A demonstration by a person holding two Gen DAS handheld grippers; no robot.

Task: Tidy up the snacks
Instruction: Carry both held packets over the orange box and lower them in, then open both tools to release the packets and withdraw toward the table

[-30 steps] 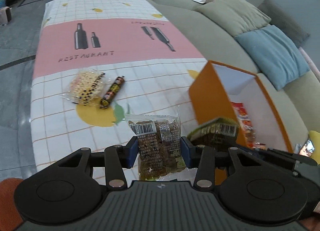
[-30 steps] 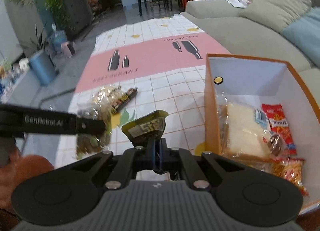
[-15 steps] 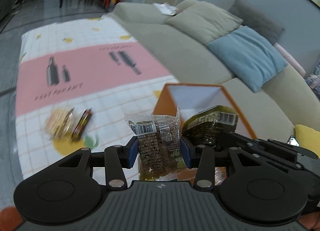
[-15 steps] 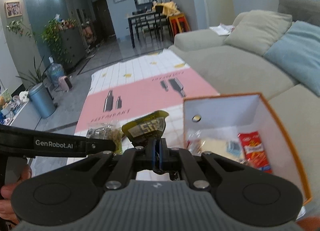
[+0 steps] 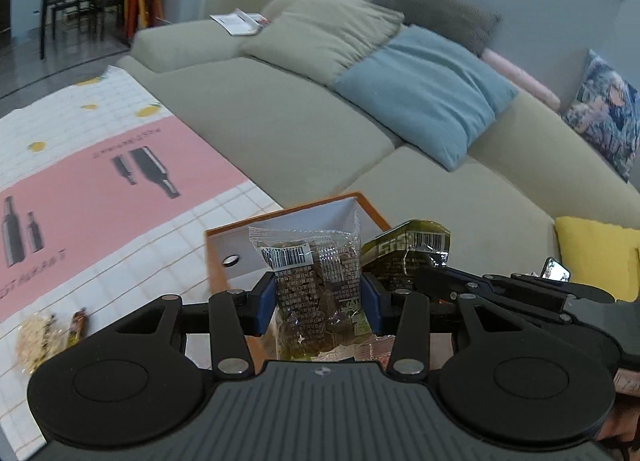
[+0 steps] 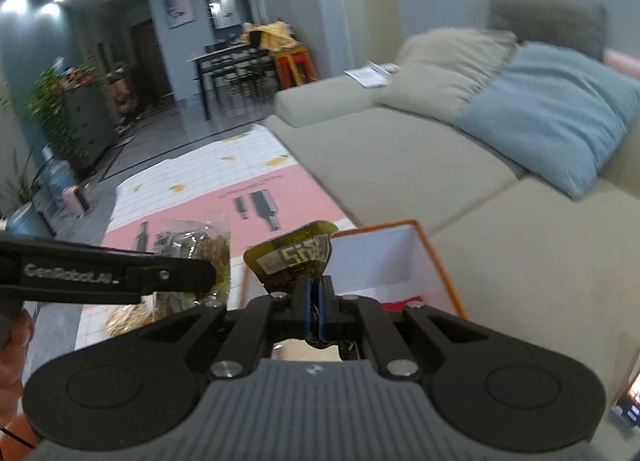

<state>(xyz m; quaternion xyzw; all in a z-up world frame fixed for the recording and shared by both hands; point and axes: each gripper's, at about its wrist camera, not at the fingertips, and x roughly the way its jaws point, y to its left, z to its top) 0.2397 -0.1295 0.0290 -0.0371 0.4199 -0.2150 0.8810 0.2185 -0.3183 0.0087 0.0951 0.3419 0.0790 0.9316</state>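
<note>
My left gripper (image 5: 319, 301) is shut on a clear packet of brown snacks (image 5: 316, 293), held upright above the near side of the orange box (image 5: 280, 217). My right gripper (image 6: 315, 301) is shut on a dark green snack packet (image 6: 294, 259), beside the left one over the same box (image 6: 436, 257). The green packet also shows in the left wrist view (image 5: 404, 251), and the clear packet in the right wrist view (image 6: 192, 249). A red packet (image 6: 400, 301) lies inside the box.
The table wears a pink and white checked cloth (image 5: 100, 189). A pale snack bag (image 5: 34, 339) and a dark bar (image 5: 78, 327) lie on it at the left. A grey-green sofa (image 5: 280, 117) with a blue cushion (image 5: 424, 97) runs along the far side.
Both grippers have risen and tilted up with their packets, and moved right over the box. The table and box contents have dropped low in both views.
</note>
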